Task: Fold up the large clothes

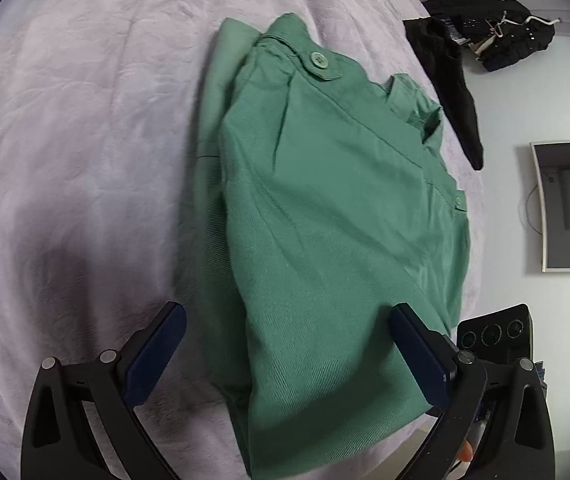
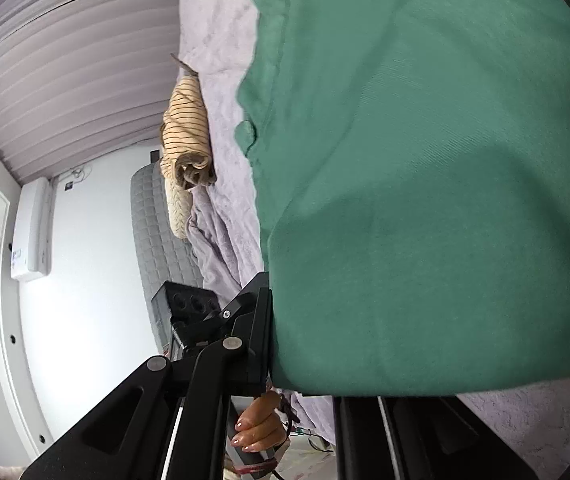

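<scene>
Green garment (image 1: 325, 208) lies partly folded on the lilac blanket (image 1: 85, 140), buttoned tab (image 1: 319, 62) at the far end, near end running down between the left gripper's fingers. Left gripper (image 1: 285, 356): jaws spread wide, hovering above the near edge of the cloth, pads not pressing on anything. Right gripper (image 2: 281, 320): one finger (image 2: 259, 332) visible, flush against the garment's edge; the other is hidden behind the green cloth, which drapes over and fills most of the right wrist view. Jaws nearly pressed together, pinching the garment edge. A hand (image 2: 259, 428) sits just below that finger. Off the garment: black clothes (image 1: 481, 36) with a hanger at the blanket's far right in the left view; striped beige roll (image 2: 187, 136) at the blanket's edge in the right view.
</scene>
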`<state>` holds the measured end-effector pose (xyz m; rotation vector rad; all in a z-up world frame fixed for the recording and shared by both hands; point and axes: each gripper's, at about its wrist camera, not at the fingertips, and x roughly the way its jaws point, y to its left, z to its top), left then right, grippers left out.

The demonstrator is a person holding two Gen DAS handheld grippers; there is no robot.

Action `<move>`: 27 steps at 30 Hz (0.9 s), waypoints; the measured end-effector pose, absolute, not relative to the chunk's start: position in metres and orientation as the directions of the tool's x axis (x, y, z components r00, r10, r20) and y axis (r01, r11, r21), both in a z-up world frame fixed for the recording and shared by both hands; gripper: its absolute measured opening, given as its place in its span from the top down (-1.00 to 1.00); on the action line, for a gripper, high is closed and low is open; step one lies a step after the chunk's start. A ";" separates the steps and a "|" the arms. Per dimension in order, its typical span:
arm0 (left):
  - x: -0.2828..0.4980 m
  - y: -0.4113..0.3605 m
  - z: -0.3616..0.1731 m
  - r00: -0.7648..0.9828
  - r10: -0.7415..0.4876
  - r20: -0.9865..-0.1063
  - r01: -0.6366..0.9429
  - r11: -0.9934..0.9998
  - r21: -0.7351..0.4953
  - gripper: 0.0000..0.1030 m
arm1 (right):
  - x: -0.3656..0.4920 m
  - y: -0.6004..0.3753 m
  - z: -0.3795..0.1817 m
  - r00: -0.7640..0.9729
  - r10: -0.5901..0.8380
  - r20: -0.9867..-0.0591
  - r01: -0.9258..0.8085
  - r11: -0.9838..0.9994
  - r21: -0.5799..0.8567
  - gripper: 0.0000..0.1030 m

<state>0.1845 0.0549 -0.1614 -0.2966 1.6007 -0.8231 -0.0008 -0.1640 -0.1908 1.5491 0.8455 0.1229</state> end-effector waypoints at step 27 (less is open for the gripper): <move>0.153 -0.060 -0.095 -0.063 -0.540 -0.839 0.502 0.710 -0.494 0.57 | -0.040 -0.266 -0.148 0.426 0.315 -0.848 0.547 0.657 0.519 0.79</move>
